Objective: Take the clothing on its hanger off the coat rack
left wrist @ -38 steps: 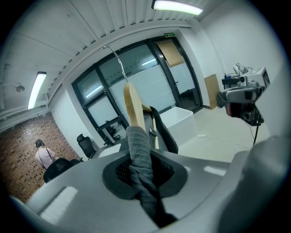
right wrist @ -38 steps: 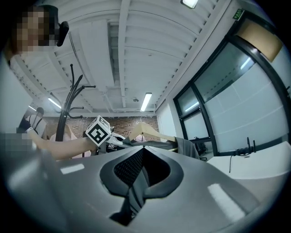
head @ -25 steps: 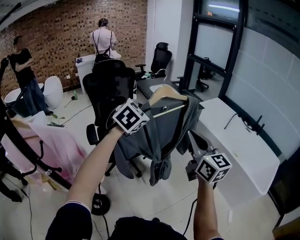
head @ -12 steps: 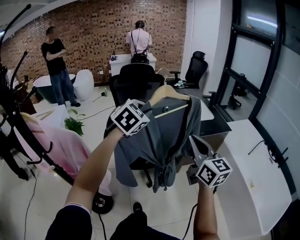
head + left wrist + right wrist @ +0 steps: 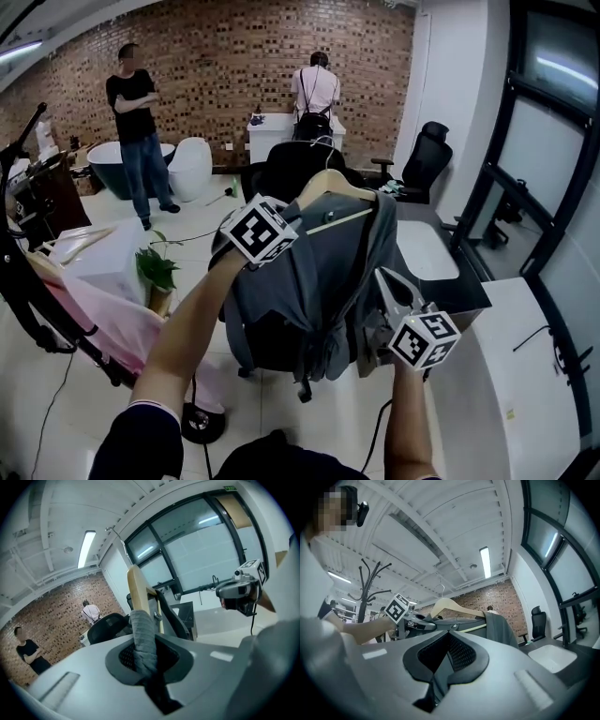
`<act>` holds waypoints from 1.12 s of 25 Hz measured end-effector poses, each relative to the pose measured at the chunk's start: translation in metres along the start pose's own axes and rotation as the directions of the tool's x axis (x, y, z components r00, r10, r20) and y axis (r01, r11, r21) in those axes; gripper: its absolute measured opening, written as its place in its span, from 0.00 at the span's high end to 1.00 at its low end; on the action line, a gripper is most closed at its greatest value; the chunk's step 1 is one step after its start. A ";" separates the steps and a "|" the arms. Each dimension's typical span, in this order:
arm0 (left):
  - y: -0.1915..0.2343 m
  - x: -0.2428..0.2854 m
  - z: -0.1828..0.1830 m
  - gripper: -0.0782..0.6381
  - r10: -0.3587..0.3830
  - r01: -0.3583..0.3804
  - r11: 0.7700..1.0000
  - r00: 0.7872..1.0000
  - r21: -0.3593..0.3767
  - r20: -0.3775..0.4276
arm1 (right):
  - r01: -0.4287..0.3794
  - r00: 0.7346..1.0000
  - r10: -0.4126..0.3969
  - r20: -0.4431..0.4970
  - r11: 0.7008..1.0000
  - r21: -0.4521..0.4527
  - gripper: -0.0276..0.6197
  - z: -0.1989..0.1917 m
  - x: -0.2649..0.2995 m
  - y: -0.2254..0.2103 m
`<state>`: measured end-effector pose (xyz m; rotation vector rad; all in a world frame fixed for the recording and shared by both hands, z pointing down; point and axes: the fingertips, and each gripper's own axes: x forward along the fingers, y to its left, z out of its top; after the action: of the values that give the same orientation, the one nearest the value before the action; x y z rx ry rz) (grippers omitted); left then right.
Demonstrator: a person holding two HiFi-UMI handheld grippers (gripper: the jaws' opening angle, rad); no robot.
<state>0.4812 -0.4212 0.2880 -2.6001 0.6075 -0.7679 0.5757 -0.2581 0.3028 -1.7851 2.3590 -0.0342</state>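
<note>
A dark grey garment (image 5: 319,272) hangs on a wooden hanger (image 5: 335,182) in mid air in front of me, away from the black coat rack (image 5: 37,309) at the left. My left gripper (image 5: 292,223) is shut on the garment's collar at the hanger's shoulder. In the left gripper view grey cloth (image 5: 143,639) is pinched between the jaws under the hanger's wood (image 5: 137,590). My right gripper (image 5: 386,281) points up beside the garment's right hem, shut, with nothing in it. The right gripper view shows the hanger (image 5: 452,606) and its wire hook ahead.
A pink garment (image 5: 103,300) hangs on the coat rack. A black office chair (image 5: 300,169) stands behind the grey garment, a white desk (image 5: 525,375) to the right, a potted plant (image 5: 155,272) on the floor. Two people stand by the brick wall.
The room behind has slid to the right in the head view, with more of the brick wall showing. The garment, hanger and both grippers keep their places in the picture.
</note>
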 end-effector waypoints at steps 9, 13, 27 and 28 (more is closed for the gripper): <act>0.066 0.054 -0.022 0.85 0.064 -0.067 0.997 0.996 -0.048 -0.064 | -0.096 0.995 0.097 -0.031 0.995 0.032 0.95 -0.017 0.083 -0.047; 0.095 0.073 -0.033 0.85 0.125 -0.134 0.988 0.986 -0.072 -0.113 | -0.161 0.985 0.163 -0.050 0.986 0.040 0.95 -0.022 0.114 -0.067; 0.175 0.113 -0.063 0.85 0.309 -0.349 0.922 0.924 -0.166 -0.225 | -0.230 0.967 0.236 -0.095 0.971 0.069 0.95 -0.035 0.162 -0.131; 0.174 0.116 -0.065 0.85 0.306 -0.347 0.923 0.925 -0.169 -0.226 | -0.228 0.967 0.235 -0.100 0.971 0.071 0.95 -0.038 0.163 -0.134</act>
<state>0.4802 -0.6388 0.3103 -2.5164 1.2069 -0.8935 0.6545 -0.4547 0.3354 -1.5060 2.5978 -0.1712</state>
